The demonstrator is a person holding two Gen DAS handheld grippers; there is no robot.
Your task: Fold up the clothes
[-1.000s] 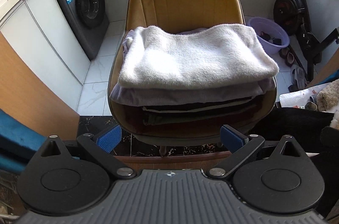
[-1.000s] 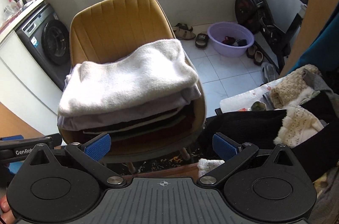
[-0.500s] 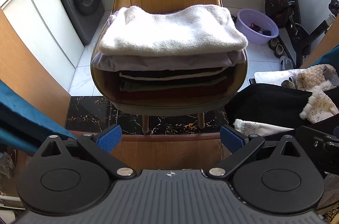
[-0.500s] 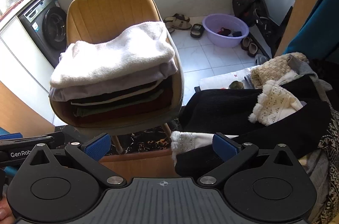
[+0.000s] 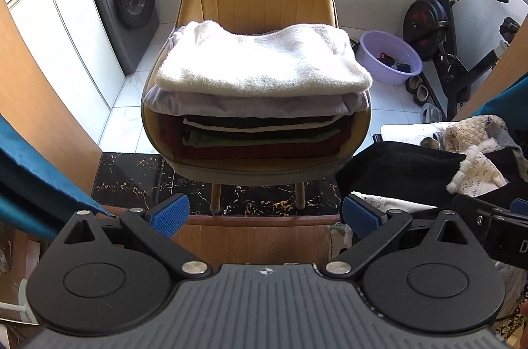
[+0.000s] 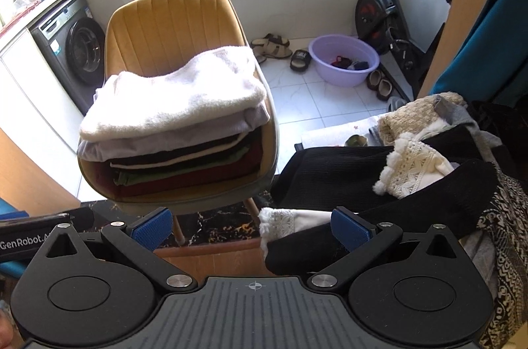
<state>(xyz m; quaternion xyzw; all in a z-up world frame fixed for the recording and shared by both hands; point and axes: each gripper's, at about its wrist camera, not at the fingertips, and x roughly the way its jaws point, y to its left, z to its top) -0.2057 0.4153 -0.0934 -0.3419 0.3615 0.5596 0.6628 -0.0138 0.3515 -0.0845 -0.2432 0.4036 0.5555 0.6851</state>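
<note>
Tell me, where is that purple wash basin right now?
The purple basin sits on the white tiled floor to the right of the yellow chair, in front of the exercise bike, with sandals beside it.

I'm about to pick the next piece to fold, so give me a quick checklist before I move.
1. Left hand-held gripper open and empty: ok.
2. Right hand-held gripper open and empty: ok.
3. Folded stack sits level on the yellow chair: ok.
4. Unfolded pile lies in front of the right gripper: ok.
5. Black garment free of the cream knit lying on it: not ok.
6. Clear surface for folding: cannot tell.
</note>
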